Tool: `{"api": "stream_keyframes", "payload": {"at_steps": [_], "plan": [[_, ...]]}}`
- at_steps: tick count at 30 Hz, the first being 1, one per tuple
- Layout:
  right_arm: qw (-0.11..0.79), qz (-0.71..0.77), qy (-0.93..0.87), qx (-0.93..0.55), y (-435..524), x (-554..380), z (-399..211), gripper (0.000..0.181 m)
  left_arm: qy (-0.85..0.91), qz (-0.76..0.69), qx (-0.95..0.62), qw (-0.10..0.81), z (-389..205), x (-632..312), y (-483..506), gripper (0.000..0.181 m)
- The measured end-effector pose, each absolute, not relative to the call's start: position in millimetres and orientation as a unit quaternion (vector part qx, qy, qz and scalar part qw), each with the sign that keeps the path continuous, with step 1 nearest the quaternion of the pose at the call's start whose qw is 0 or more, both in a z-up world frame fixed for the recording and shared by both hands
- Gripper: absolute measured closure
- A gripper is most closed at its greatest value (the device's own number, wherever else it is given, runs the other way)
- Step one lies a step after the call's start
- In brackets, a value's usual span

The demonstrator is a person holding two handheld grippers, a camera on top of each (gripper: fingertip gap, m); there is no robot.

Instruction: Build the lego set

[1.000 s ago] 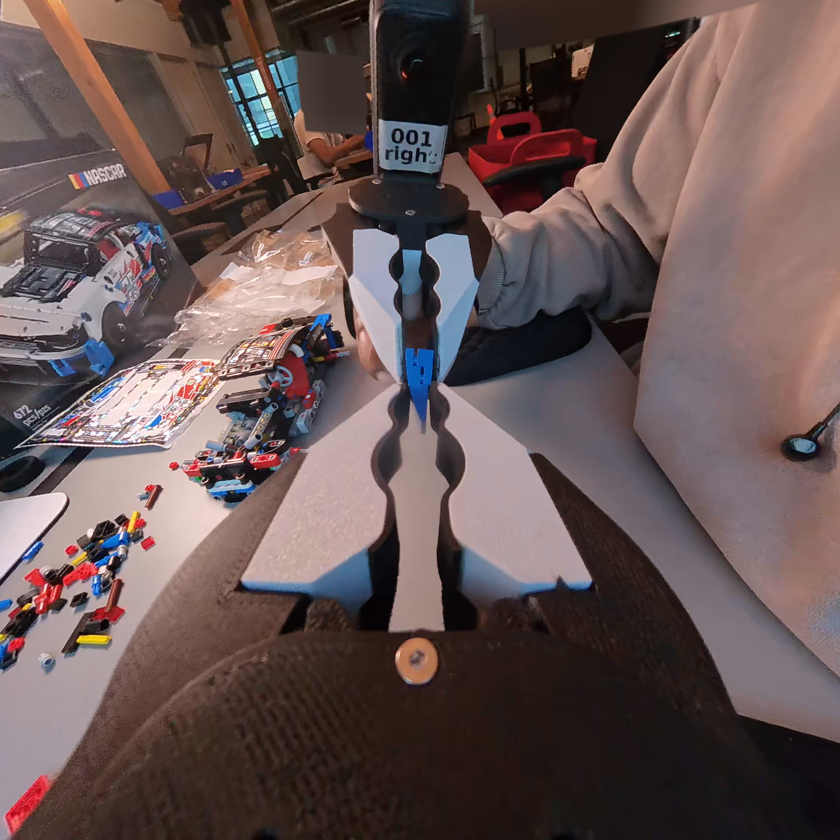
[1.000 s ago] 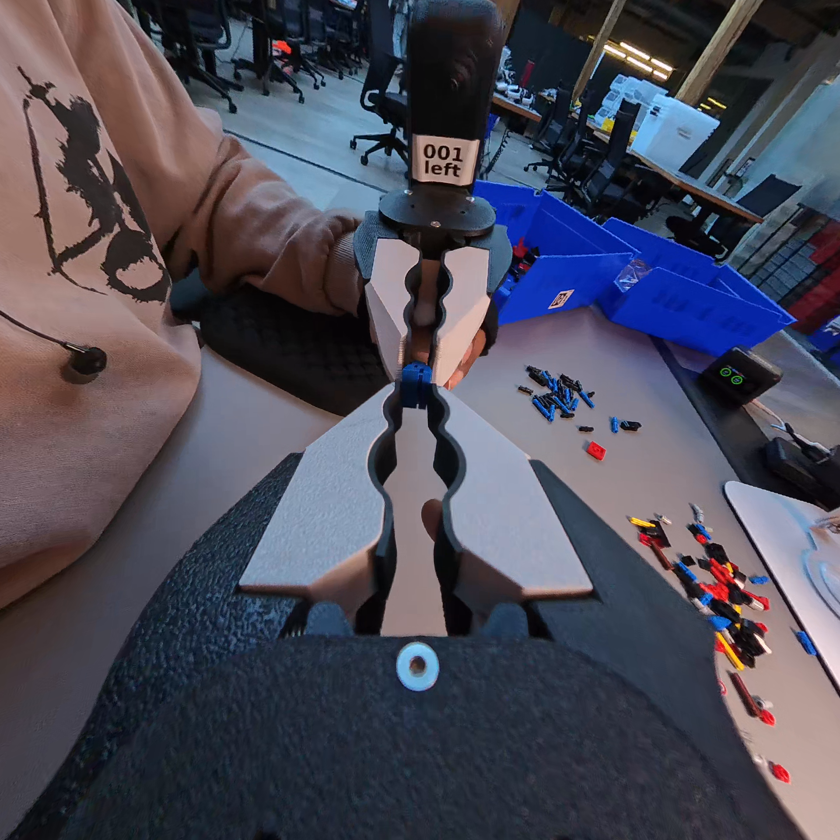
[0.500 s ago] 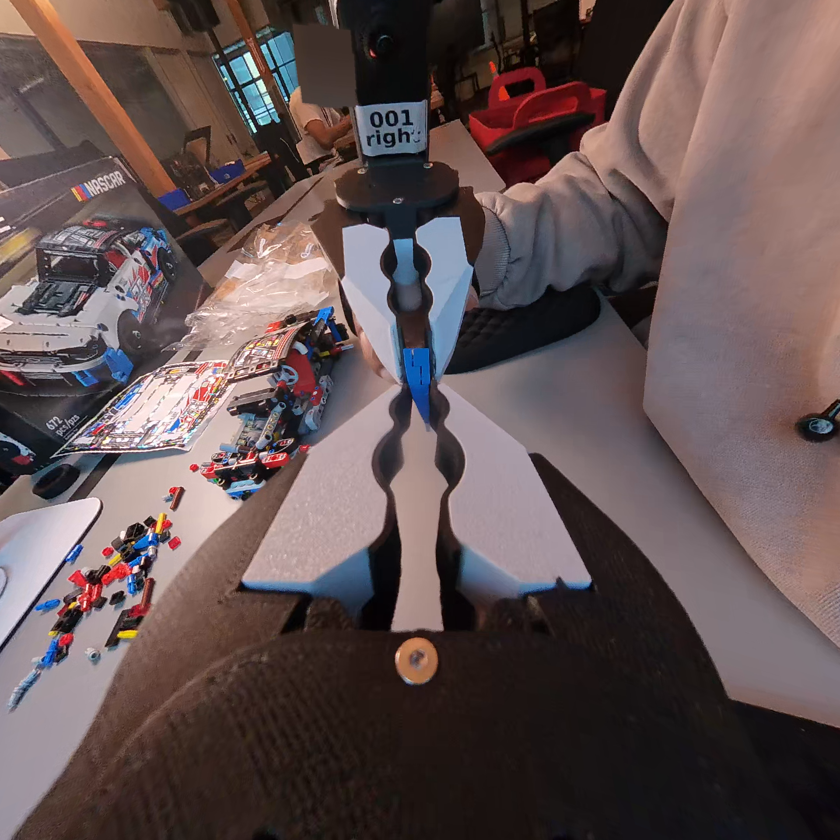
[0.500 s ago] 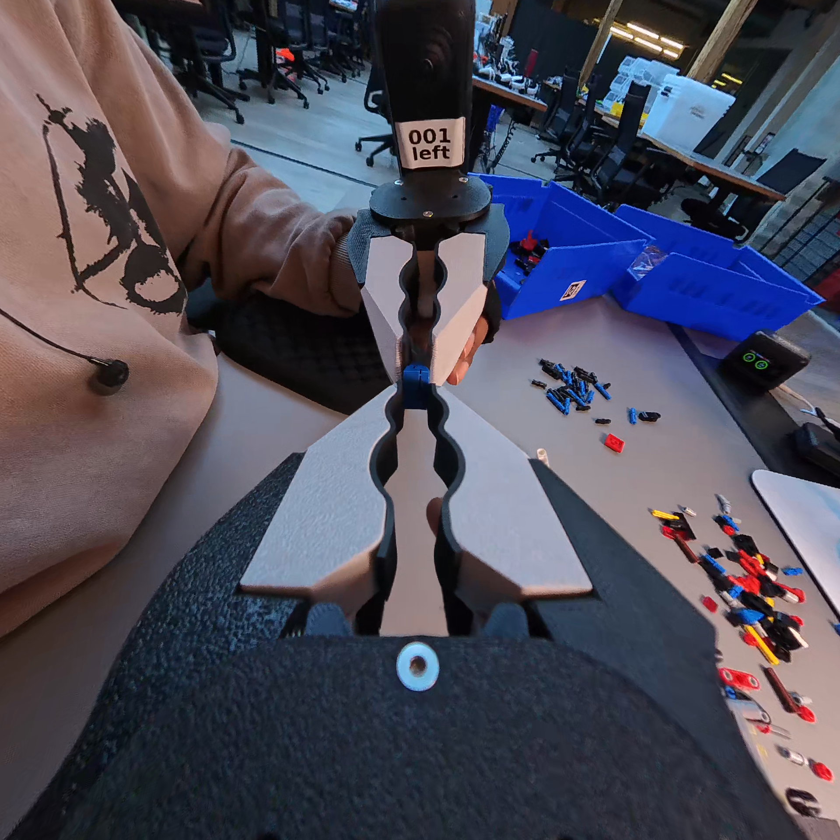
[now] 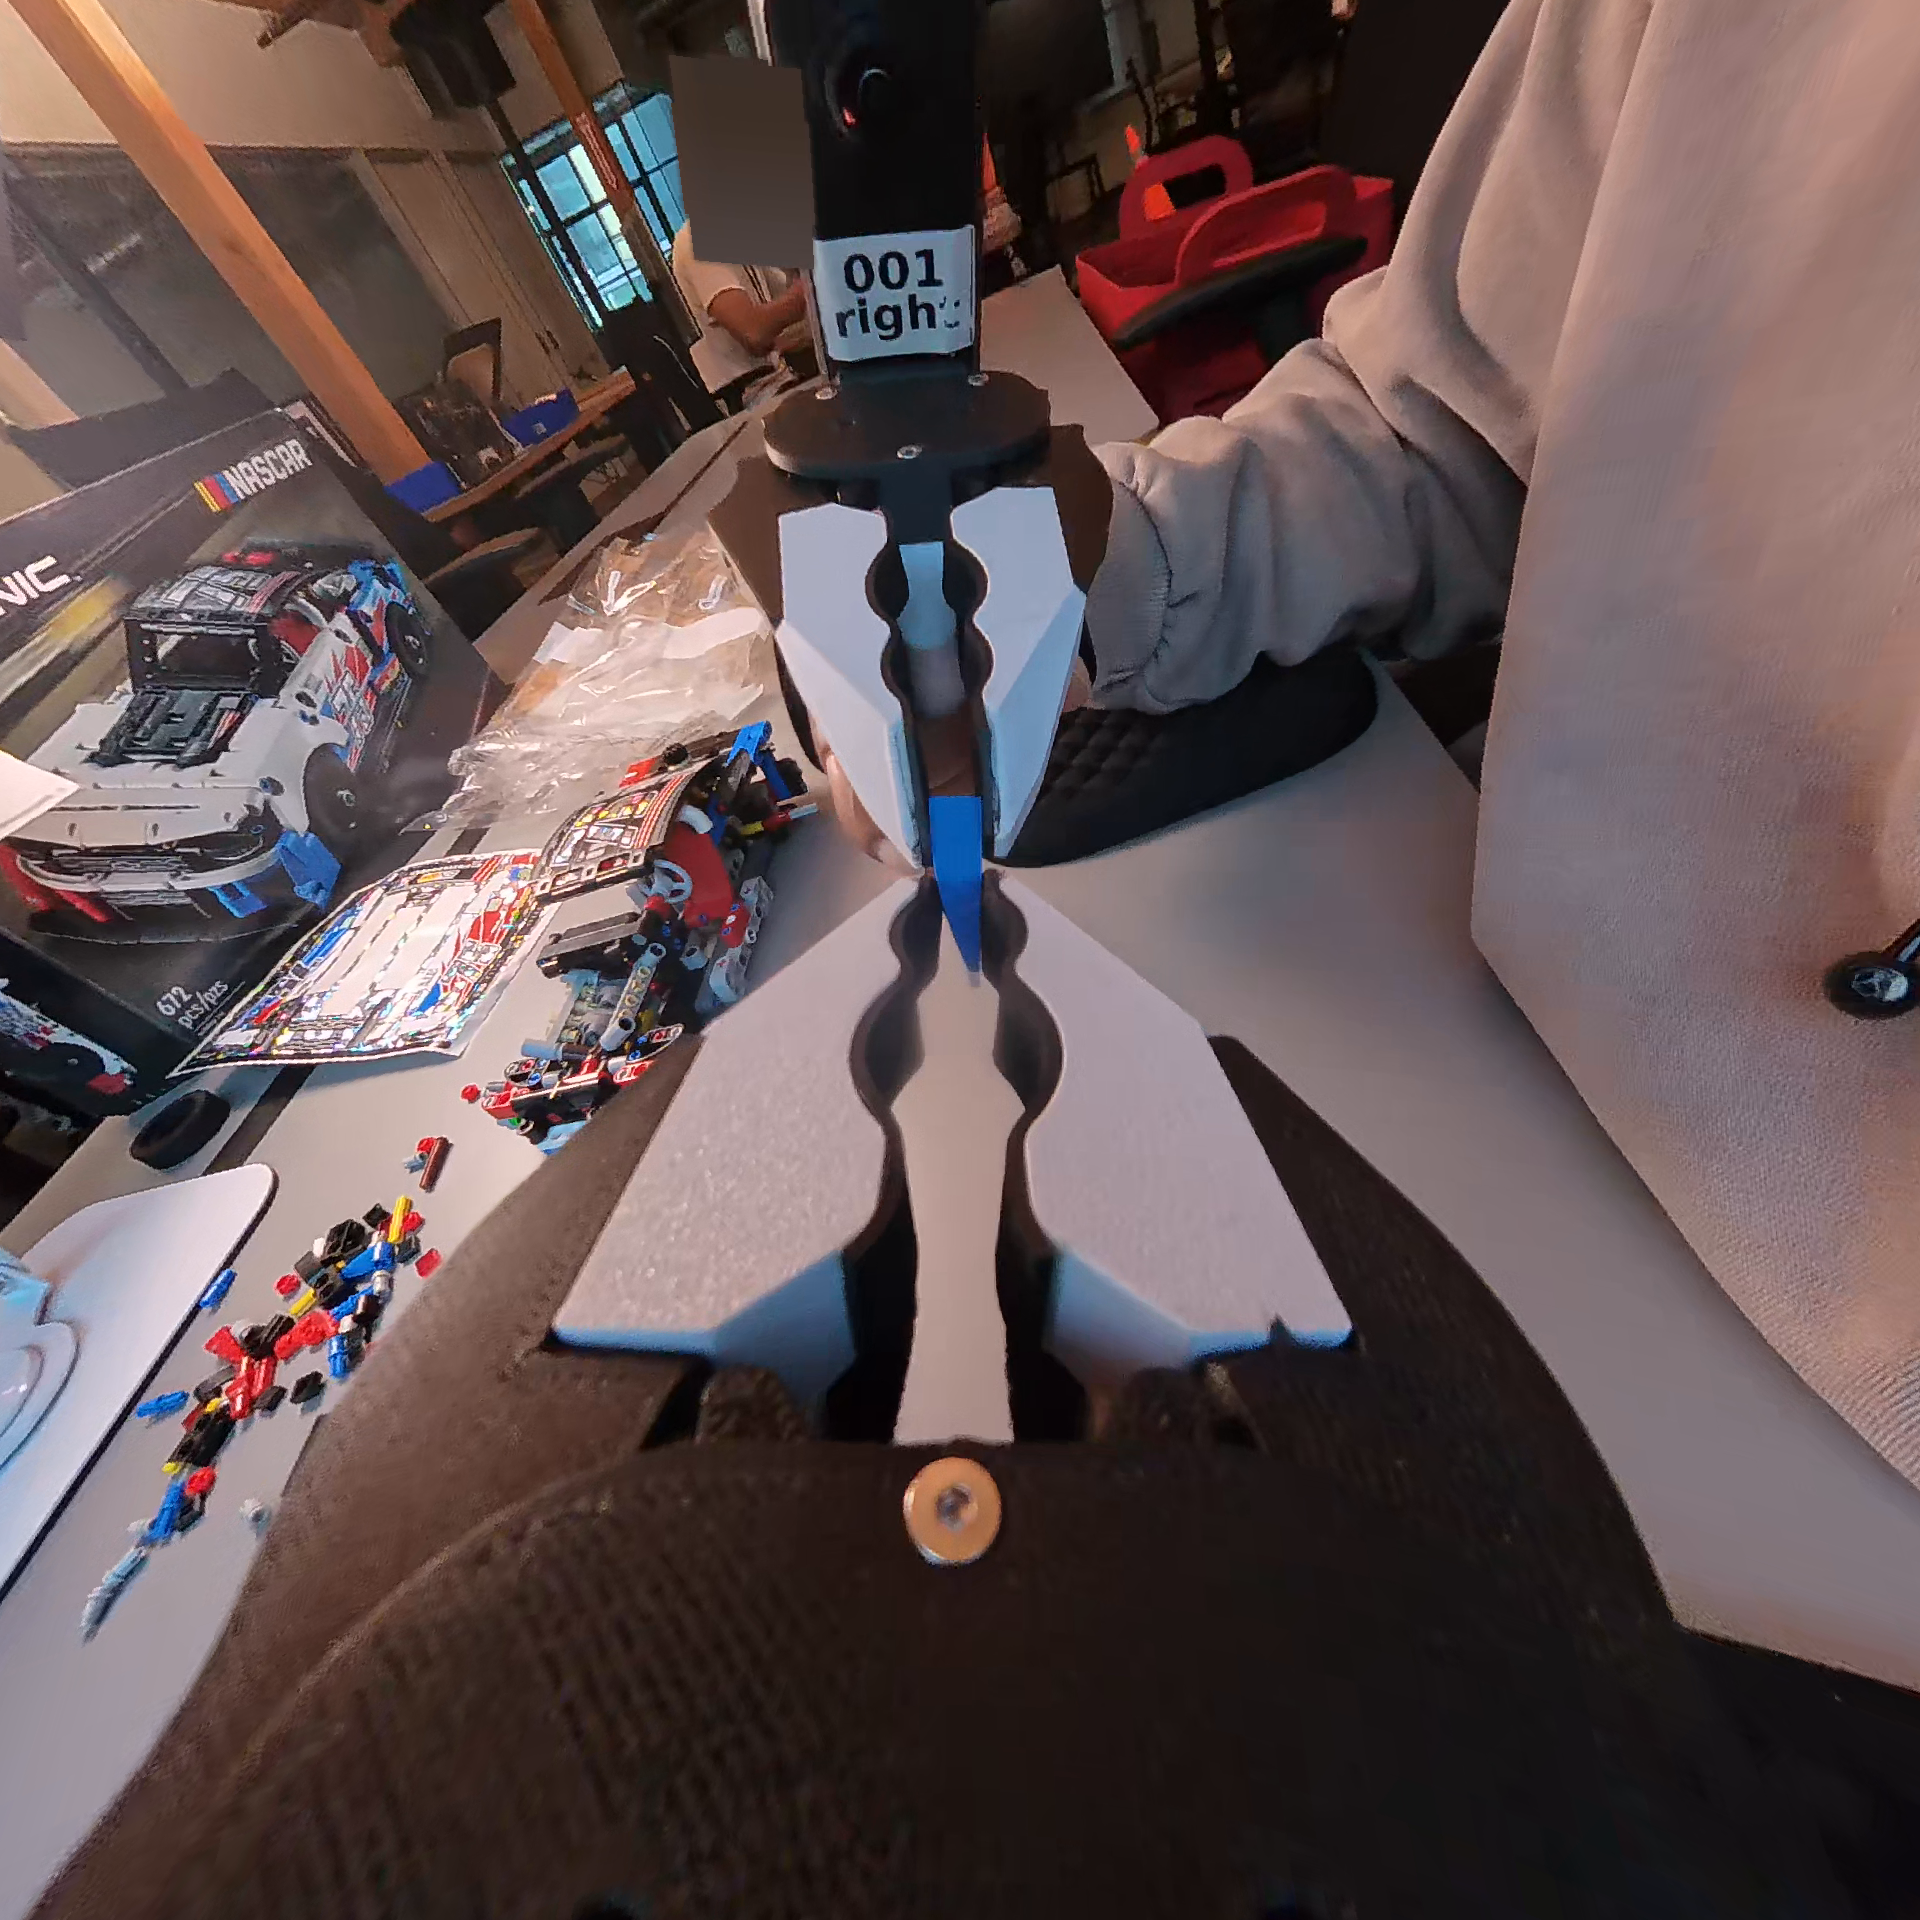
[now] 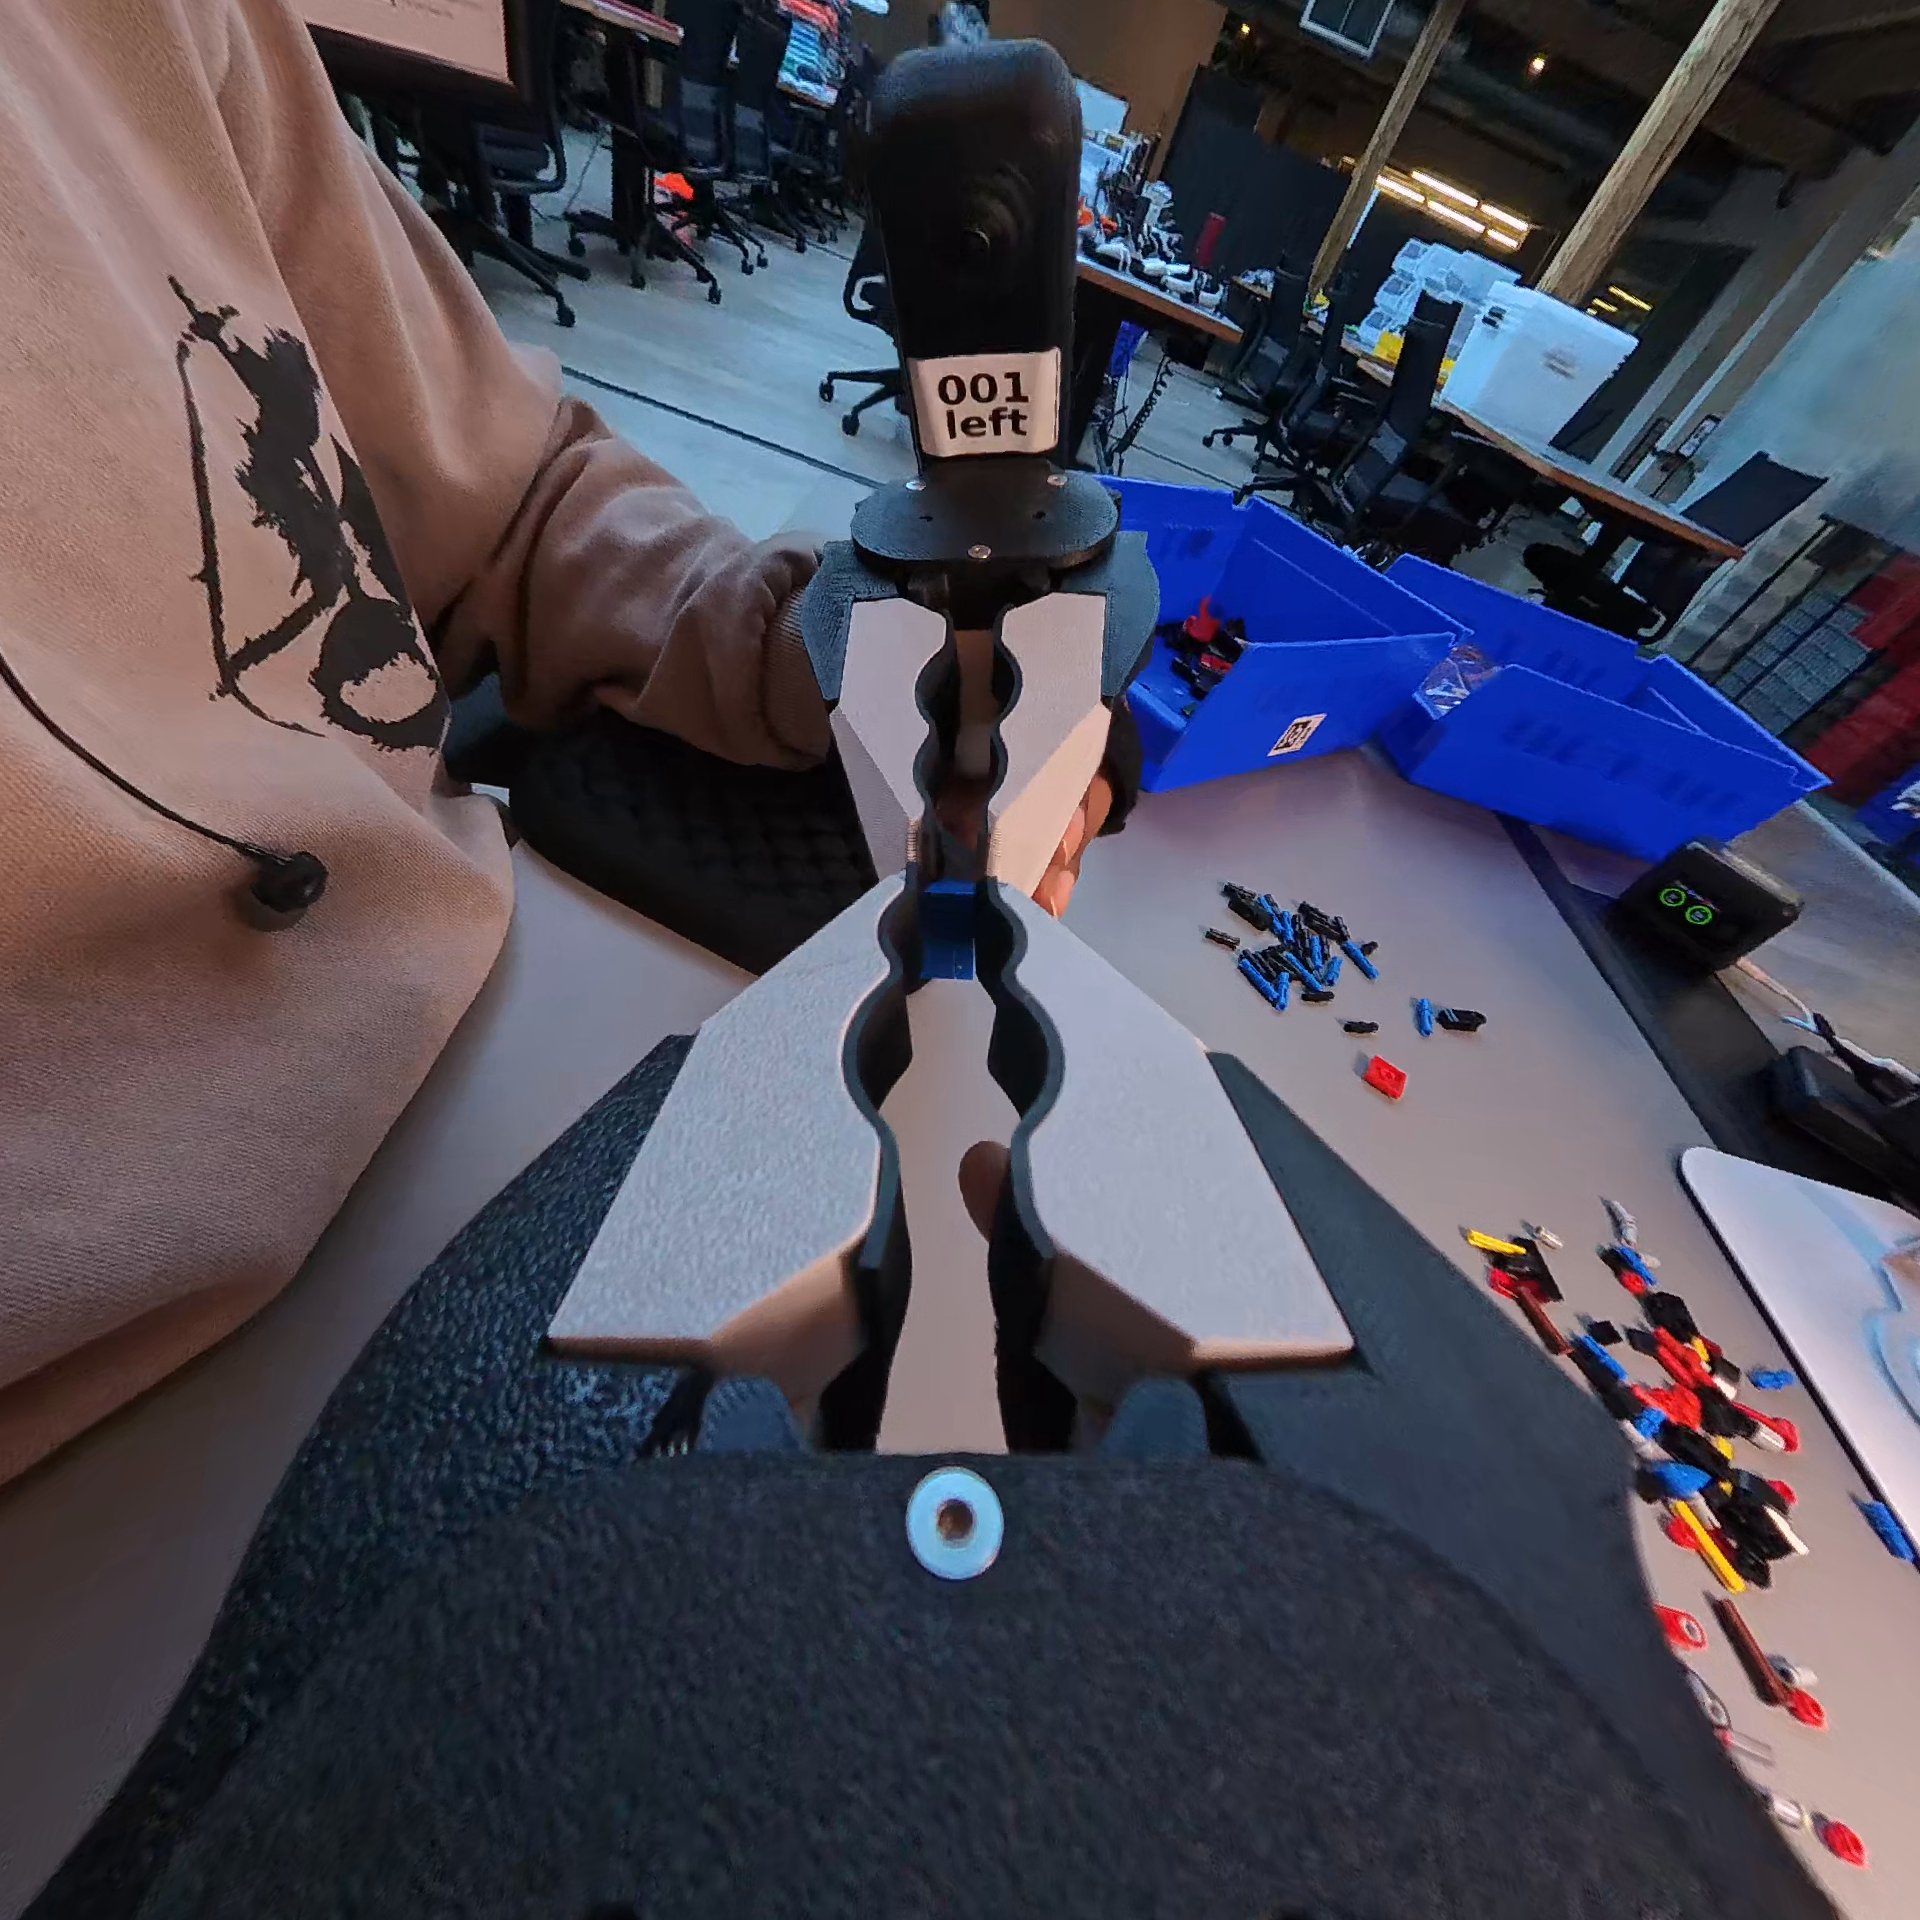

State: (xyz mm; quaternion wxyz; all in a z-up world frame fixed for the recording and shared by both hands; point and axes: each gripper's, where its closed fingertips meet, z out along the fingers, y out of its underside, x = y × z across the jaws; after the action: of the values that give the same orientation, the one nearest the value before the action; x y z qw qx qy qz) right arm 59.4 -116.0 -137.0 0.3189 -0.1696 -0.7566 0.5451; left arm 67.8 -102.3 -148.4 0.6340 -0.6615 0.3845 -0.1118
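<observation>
A small blue lego piece (image 5: 954,842) with a pointed end is held in the air between the two grippers, which meet tip to tip over the grey table. My left gripper (image 5: 958,891) is closed around its pointed end. My right gripper (image 6: 948,894) is shut on the piece's blocky end (image 6: 948,935). The right gripper also shows in the left wrist view (image 5: 956,854), and the left gripper in the right wrist view (image 6: 948,857). A partly built lego car (image 5: 665,883) lies on the table to the left.
A sticker sheet (image 5: 384,966), the set's box (image 5: 197,727), plastic bags (image 5: 634,665) and a loose tyre (image 5: 182,1127) lie near the car. Loose pieces (image 6: 1683,1392) and blue pins (image 6: 1294,951) are scattered about. Blue bins (image 6: 1600,748) stand behind. The person's torso is close. From either gripper's tips it is about 25 centimeters to the partly built lego car (image 5: 665,883).
Both grippers stay tip to tip on the blue piece. The pair has shifted and tilted slightly, so the table items sit a little differently in both views.
</observation>
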Motion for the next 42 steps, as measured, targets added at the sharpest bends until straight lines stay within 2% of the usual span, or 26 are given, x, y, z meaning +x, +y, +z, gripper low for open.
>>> {"api": "stream_keyframes", "payload": {"at_steps": [7, 13, 22, 25, 28, 30, 34, 38, 41, 42], "plan": [[0.338, 0.548, -0.746, -0.169, -113.2, 55.1, -132.0, 0.174, 0.363, -0.110, -0.659, 0.650, -142.5, 64.1, -99.1, 0.176], [0.362, 0.560, -0.732, -0.140, -116.3, 60.8, -122.4, 0.171, 0.392, -0.025, -0.640, 0.661, -132.1, 66.0, -101.1, 0.176], [0.401, 0.501, -0.755, -0.133, -113.2, 56.4, -125.0, 0.174, 0.388, -0.026, -0.618, 0.683, -132.8, 64.3, -99.9, 0.176], [0.407, 0.527, -0.733, -0.141, -117.5, 56.4, -115.2, 0.174, 0.365, -0.085, -0.603, 0.705, -124.0, 64.1, -104.3, 0.176], [0.389, 0.566, -0.713, -0.145, -122.2, 59.9, -107.8, 0.165, 0.331, -0.170, -0.576, 0.728, -109.9, 63.2, -112.3, 0.176], [0.382, 0.588, -0.697, -0.150, -121.3, 60.7, -103.3, 0.174, 0.330, -0.193, -0.567, 0.730, -107.1, 65.4, -115.3, 0.176], [0.374, 0.599, -0.692, -0.151, -123.0, 61.9, -99.4, 0.175, 0.324, -0.214, -0.561, 0.731, -104.6, 67.7, -116.6, 0.176], [0.370, 0.550, -0.726, -0.184, -114.3, 53.2, -112.0, 0.174, 0.309, -0.219, -0.594, 0.709, -117.0, 60.5, -108.2, 0.176], [0.362, 0.484, -0.767, -0.216, -103.1, 47.3, -130.3, 0.174, 0.311, -0.159, -0.634, 0.690, -132.0, 51.4, -97.2, 0.166], [0.362, 0.462, -0.778, -0.225, -100.2, 45.6, -136.0, 0.174, 0.318, -0.142, -0.645, 0.680, -138.0, 51.5, -94.9, 0.170]]}}
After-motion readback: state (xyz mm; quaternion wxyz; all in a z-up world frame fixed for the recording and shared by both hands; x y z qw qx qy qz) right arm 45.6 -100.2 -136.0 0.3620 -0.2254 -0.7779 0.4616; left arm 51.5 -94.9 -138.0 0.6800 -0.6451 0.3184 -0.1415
